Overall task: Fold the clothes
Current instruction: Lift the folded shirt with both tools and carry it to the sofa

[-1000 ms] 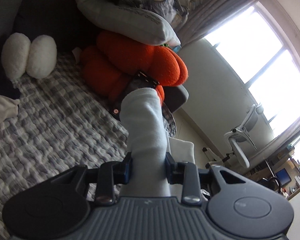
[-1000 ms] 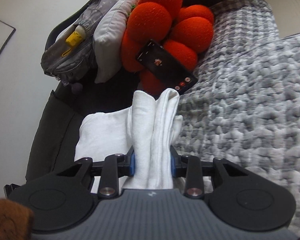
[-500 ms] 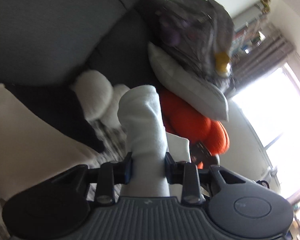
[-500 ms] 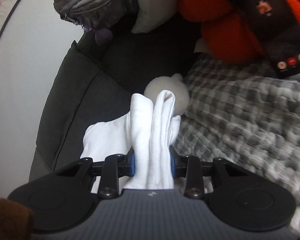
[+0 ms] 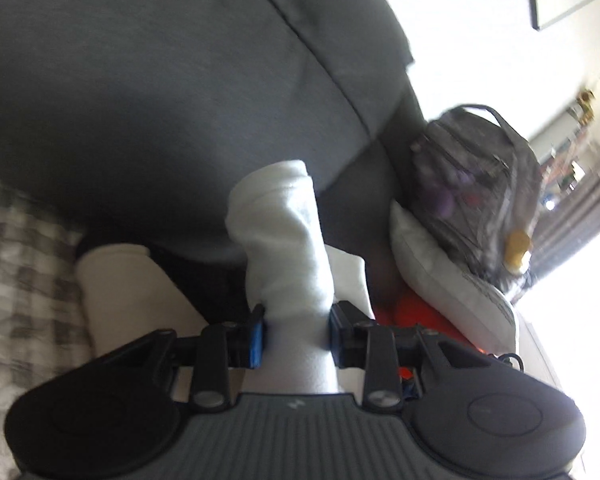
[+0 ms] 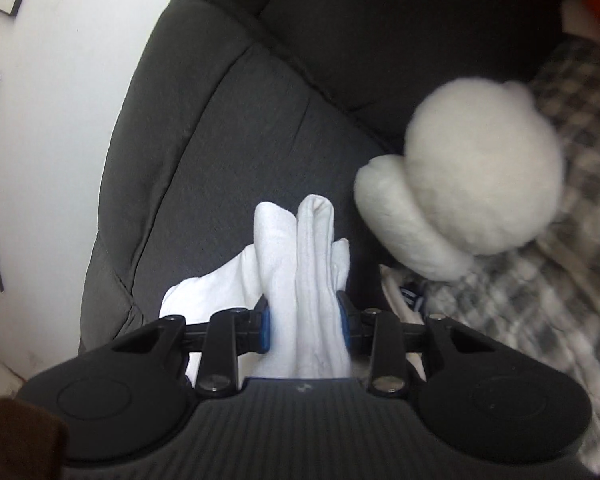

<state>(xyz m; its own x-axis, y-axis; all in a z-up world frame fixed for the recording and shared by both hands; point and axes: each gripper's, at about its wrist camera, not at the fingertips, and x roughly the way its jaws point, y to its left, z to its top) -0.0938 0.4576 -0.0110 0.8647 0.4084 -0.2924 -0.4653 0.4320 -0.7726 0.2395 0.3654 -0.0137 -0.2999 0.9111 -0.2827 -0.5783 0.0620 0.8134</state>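
My left gripper (image 5: pixel 296 332) is shut on a bunched fold of a white garment (image 5: pixel 284 240) that sticks up between the pads, held in the air in front of the dark grey sofa back (image 5: pixel 160 100). My right gripper (image 6: pixel 303 326) is shut on another bunched part of the white garment (image 6: pixel 300 256), with folds standing up between the pads and a flap hanging to the left. Both hold the cloth off the checked blanket (image 6: pixel 540 300).
A fluffy white cushion (image 6: pixel 480 184) lies on the blanket close to the right of my right gripper. A cream cloth (image 5: pixel 140 300) lies left of the left gripper. A white pillow (image 5: pixel 452 280), a grey backpack (image 5: pixel 480 184) and an orange plush (image 5: pixel 416 312) sit to its right.
Both grippers have swung left along the sofa with the white garment still clamped. The orange plush and phone have left the middle of both views; the sofa back and white cushion now fill them.
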